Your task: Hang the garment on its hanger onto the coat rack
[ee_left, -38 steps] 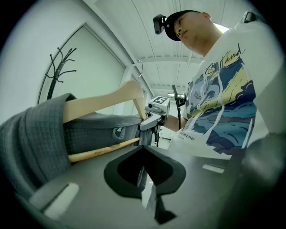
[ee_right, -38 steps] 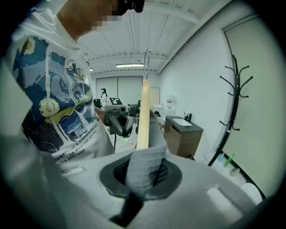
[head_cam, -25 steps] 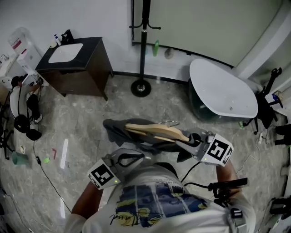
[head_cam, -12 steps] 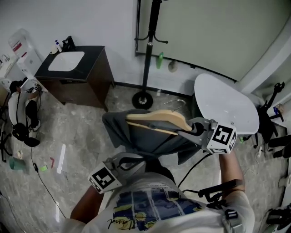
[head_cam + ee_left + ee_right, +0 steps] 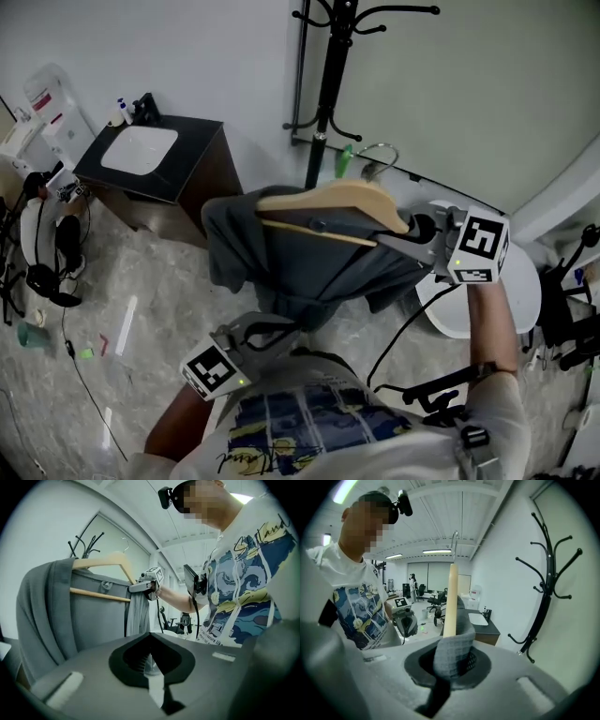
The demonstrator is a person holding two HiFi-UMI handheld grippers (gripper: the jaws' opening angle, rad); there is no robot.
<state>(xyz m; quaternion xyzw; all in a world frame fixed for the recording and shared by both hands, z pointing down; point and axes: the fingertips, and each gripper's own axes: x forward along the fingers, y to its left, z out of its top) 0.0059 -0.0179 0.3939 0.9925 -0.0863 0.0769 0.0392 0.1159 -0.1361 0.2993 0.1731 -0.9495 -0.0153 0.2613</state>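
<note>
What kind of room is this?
Probably a lab or office corner set up like a bathroom: there's a sink cabinet, a tall coat rack by the wall, and office chairs in the big room behind.

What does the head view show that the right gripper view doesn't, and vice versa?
Only the head view shows the white oval table, the headphones and the marker cube of the right gripper. Only the right gripper view shows the ceiling lights, the office chairs and its jaws clamped on the garment. Both show the hanger, garment, coat rack, sink cabinet and left gripper.
</note>
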